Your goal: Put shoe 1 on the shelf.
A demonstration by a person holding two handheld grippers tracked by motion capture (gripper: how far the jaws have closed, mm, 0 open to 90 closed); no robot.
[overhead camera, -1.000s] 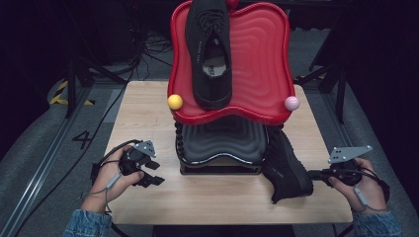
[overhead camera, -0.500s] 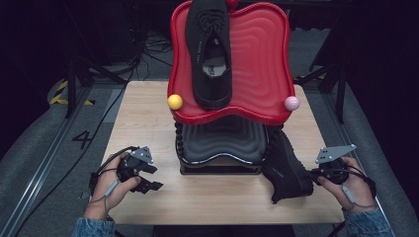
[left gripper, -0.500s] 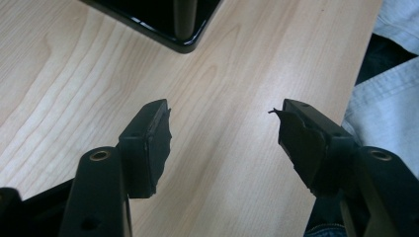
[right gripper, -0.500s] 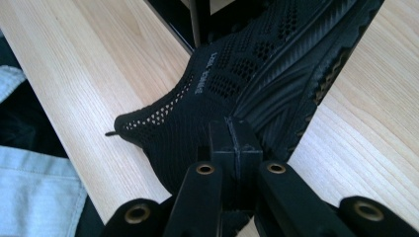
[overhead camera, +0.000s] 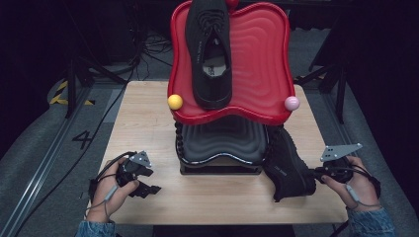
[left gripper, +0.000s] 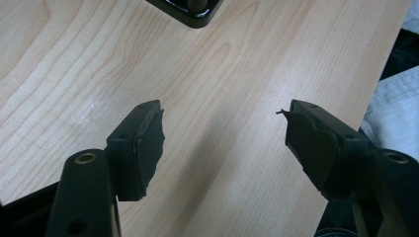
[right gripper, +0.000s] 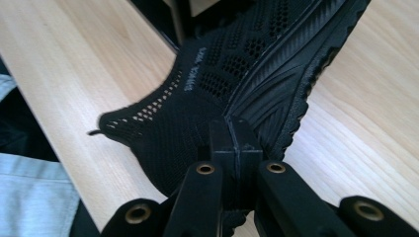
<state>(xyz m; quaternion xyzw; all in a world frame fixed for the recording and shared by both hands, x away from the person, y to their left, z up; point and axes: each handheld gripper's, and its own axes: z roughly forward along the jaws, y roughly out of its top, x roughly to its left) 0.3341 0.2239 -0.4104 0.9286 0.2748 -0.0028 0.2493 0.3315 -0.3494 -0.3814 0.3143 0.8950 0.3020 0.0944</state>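
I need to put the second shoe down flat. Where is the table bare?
Bare wood lies left of the rack, behind the left gripper, and along the near edge of the table. Around the shoe by the right gripper it is crowded.

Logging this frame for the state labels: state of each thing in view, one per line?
left tongs: open, empty, over bare table
right tongs: shut on the lower shoe's heel
lower shoe: on its side on the table
upper shoe: upright on the red tray
yellow ball, pink ball: at the tray's front corners
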